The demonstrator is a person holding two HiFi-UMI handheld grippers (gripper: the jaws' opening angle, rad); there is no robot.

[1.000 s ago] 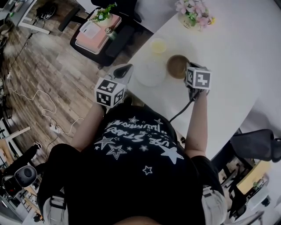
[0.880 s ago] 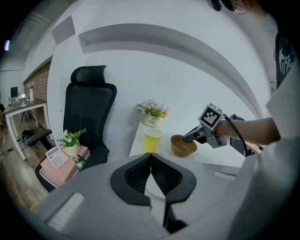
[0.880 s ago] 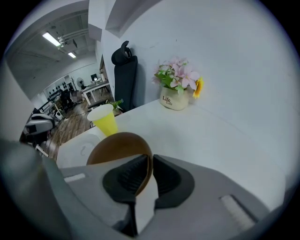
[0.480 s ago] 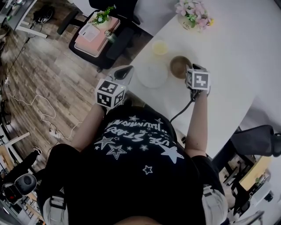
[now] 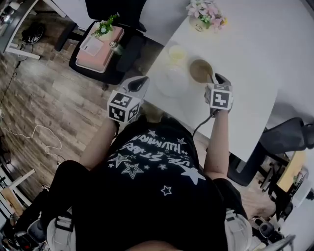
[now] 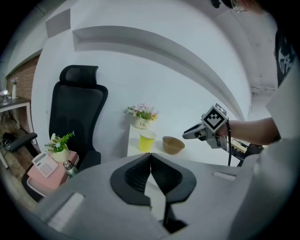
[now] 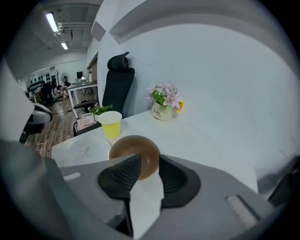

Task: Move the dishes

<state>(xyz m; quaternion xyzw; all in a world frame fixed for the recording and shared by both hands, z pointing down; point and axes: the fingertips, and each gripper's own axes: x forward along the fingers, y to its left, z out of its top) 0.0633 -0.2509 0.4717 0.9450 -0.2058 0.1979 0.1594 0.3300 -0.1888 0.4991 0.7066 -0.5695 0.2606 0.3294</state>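
Observation:
On the white table (image 5: pixel 255 59) stand a brown bowl (image 5: pixel 200 71), a white plate (image 5: pixel 169 81) and a yellow cup (image 5: pixel 176 53). My right gripper (image 5: pixel 216 78) sits at the bowl's near right side. In the right gripper view its jaws (image 7: pixel 150 159) are a little apart and open, with the bowl (image 7: pixel 136 151) just beyond the tips; I cannot tell if they touch. My left gripper (image 5: pixel 140 82) hangs at the table's near left edge beside the plate. Its jaws (image 6: pixel 150 155) are shut with nothing in them. From there I see the cup (image 6: pixel 146 140) and bowl (image 6: pixel 173 145).
A pot of pink flowers (image 5: pixel 203 14) stands at the table's far end. A black office chair (image 5: pixel 105 44) left of the table carries a pink box, a plant and a flask. Another dark chair (image 5: pixel 287 137) stands to the right. Wooden floor lies to the left.
The head view has shifted, so the table sits slightly higher and further left. Both grippers keep nearly the same places against the dishes; the bowl, plate and cup have not moved.

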